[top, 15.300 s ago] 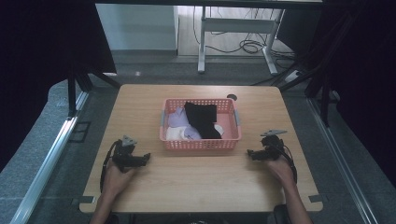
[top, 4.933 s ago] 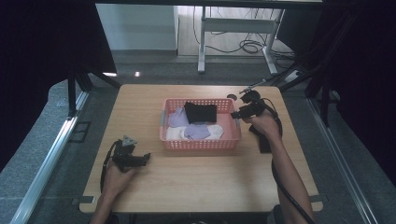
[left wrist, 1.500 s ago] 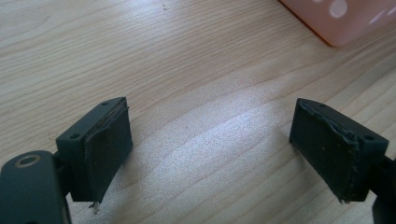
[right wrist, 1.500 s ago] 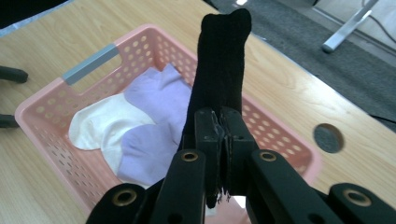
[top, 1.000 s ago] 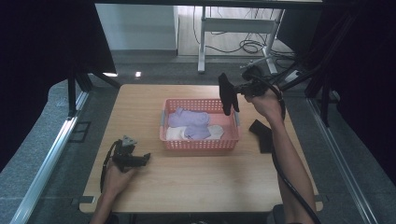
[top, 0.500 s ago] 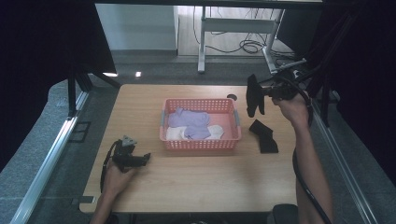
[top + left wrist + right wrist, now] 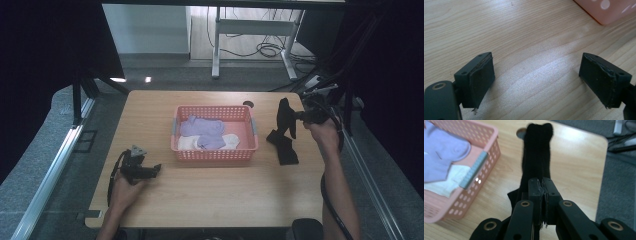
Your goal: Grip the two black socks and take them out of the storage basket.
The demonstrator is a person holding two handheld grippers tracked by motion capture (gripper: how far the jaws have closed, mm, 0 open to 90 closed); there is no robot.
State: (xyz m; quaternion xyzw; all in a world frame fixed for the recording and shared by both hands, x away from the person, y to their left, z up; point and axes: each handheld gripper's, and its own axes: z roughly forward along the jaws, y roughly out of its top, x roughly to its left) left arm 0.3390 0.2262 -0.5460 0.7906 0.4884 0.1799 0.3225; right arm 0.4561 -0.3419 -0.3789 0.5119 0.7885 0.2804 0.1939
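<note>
My right gripper is pinching a black sock near the tabletop's right edge, hiding another beneath. My left gripper is resting wide apart by the front-left corner.

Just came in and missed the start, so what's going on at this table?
A person is taking socks out of a pink basket with two hand-held grippers. The right gripper is shut on a black sock, held up over the table to the right of the basket, above another black sock already lying there. Purple socks and a white sock are in the basket. The left gripper rests open on the table, holding nothing.
</note>
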